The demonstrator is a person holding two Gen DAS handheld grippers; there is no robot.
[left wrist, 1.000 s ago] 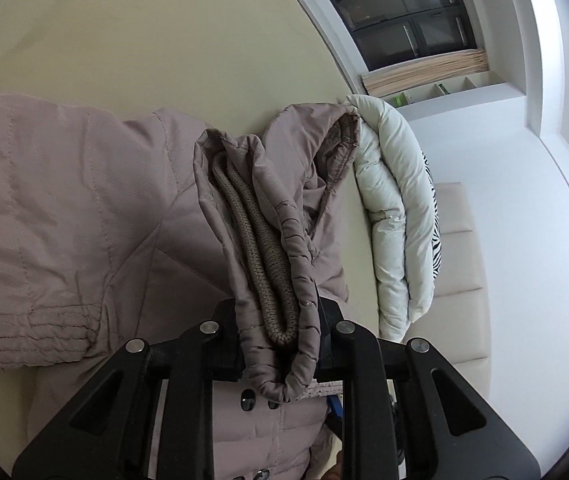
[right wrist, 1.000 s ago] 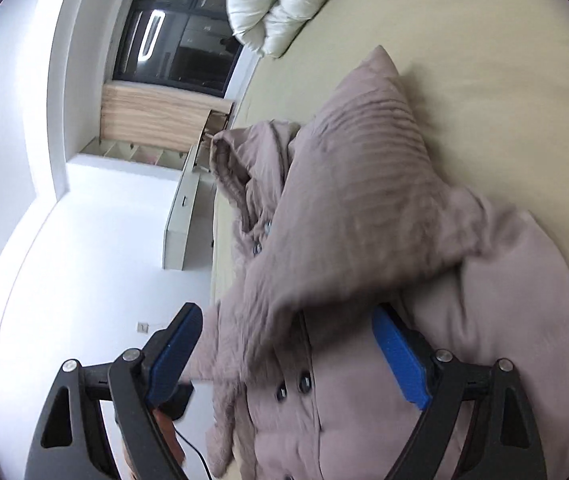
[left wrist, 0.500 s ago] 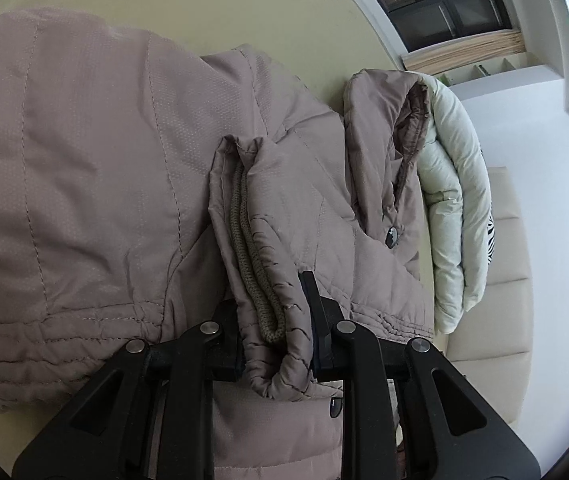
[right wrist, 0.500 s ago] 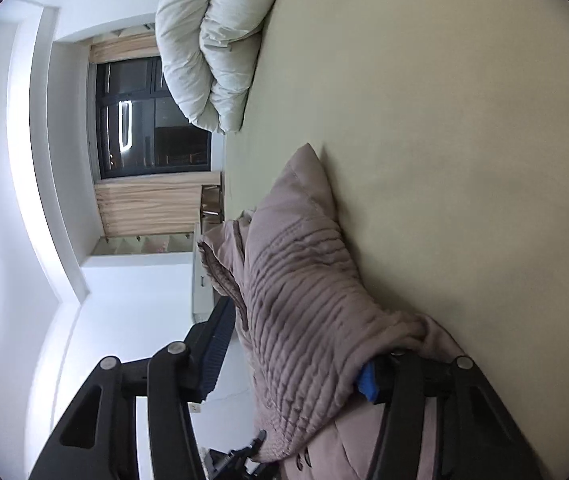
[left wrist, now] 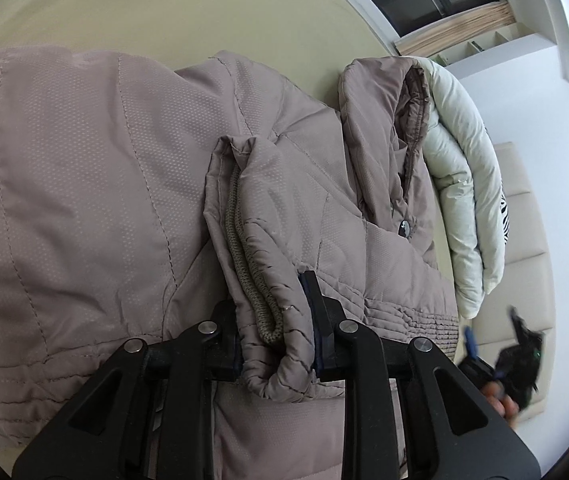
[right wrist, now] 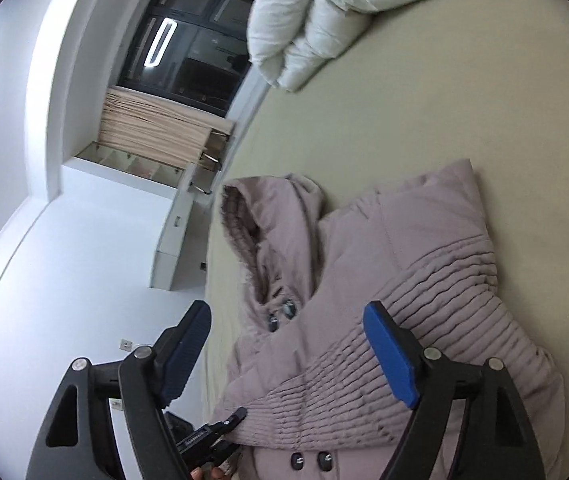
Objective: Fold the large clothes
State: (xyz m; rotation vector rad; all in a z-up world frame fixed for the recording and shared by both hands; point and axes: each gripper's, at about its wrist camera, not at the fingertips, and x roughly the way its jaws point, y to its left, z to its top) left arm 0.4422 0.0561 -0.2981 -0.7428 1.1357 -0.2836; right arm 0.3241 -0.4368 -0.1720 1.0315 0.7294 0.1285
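The left tool (left wrist: 274, 320) is seen closed on a sleeve cuff (left wrist: 260, 280) of the mauve padded jacket (left wrist: 84, 200), its ribbed knit lining pinched between the two black fingers. The cuff is held over the jacket's body, which is spread on the bed (left wrist: 164, 12). To the left of the grip, broad quilted panels are laid fairly flat; to the right, the collar (left wrist: 388, 120) with its darker lining is raised, a button (left wrist: 405, 229) is visible below it, and a pale duvet (left wrist: 460, 184) is rolled just beyond the jacket.

The right tool (right wrist: 288, 344) is held wide open, nothing between its blue pads (right wrist: 390, 360). It hovers just above the jacket's front near the collar and buttons, apart from the fabric as far as can be told. A sleeve panel with gathered stitching (right wrist: 424, 300) is already folded across the body.

The step in hand is judged to be the folding-in of a sleeve. For the next move, the cuff would need to be lowered onto the body and released without the slippery padded fabric being dragged along. The free tool could then be used on the hem or shoulder for the crosswise fold.
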